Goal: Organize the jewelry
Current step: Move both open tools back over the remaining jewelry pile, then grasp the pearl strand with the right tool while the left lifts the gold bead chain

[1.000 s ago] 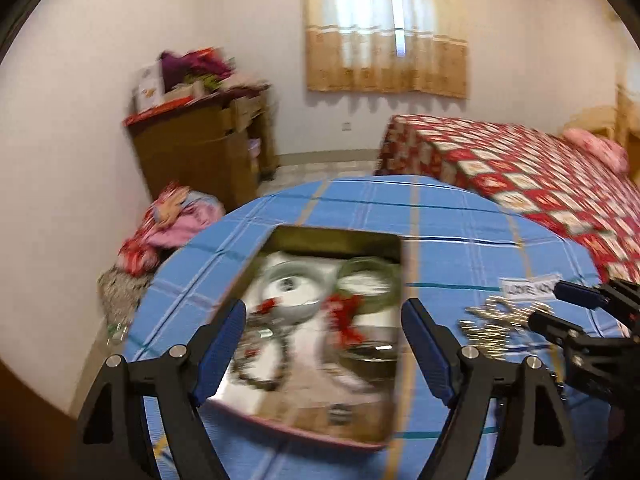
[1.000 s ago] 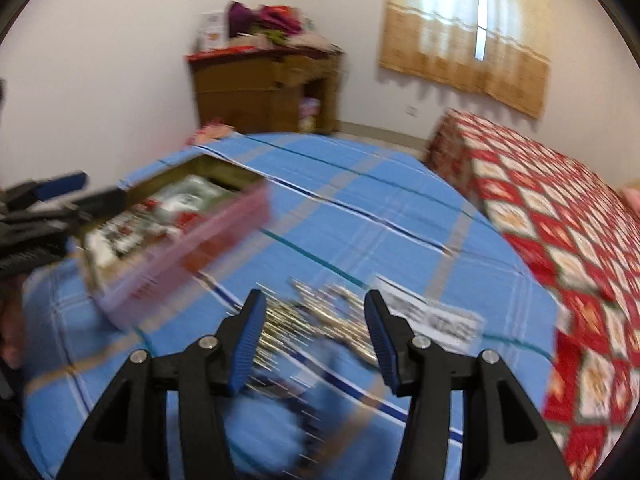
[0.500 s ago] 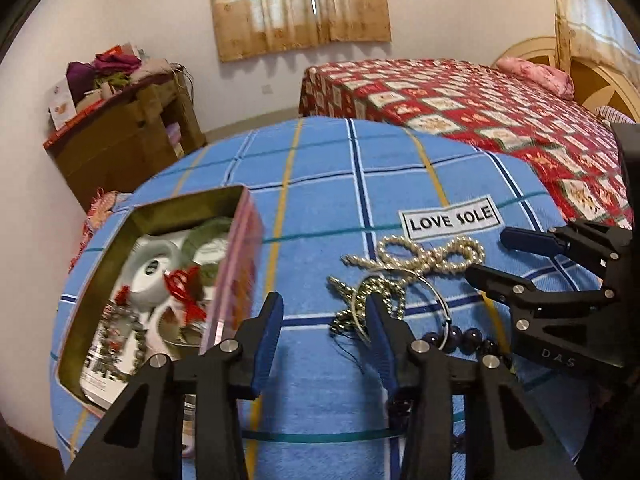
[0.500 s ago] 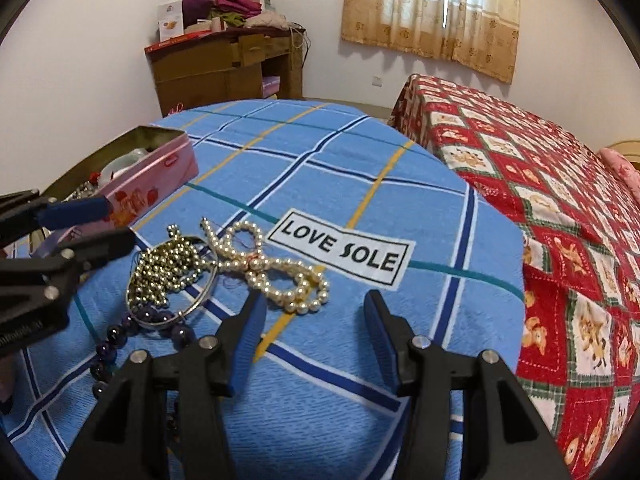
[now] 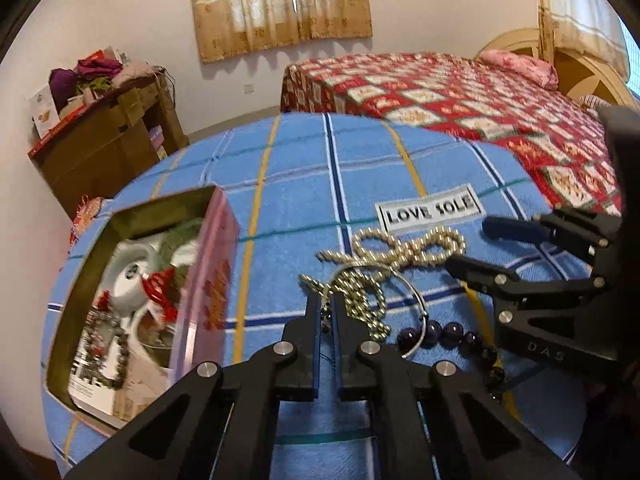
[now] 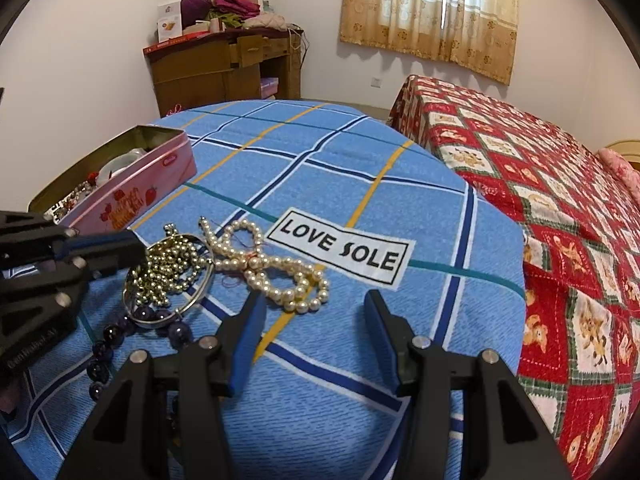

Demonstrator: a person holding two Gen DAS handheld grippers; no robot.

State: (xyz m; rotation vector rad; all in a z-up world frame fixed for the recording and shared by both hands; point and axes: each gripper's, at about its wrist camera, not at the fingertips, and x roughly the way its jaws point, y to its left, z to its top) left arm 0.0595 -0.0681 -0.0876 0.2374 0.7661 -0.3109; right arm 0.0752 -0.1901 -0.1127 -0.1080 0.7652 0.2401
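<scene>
While right tool [image 6: 312, 312] gapes empty, left tool [image 5: 327, 304] just closed, pinching gold bead chain [image 5: 360, 296].

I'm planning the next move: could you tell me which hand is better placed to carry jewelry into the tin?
Left: its tongs are shut at the gold bead chain, beside the tin.

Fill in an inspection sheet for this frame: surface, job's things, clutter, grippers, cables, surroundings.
Surface: blue checked cloth, LOVE SOLE label.
Job's things: pearl strand, gold bead chain, silver bangle, purple beads in one heap; open pink tin with jewelry beside it.
Clutter: nothing seen.
Grippers: left gripper just closed at the gold chain, grip unclear; right gripper open, empty.
Cables: nothing seen.
Surroundings: bed, wooden desk, curtains.
</scene>
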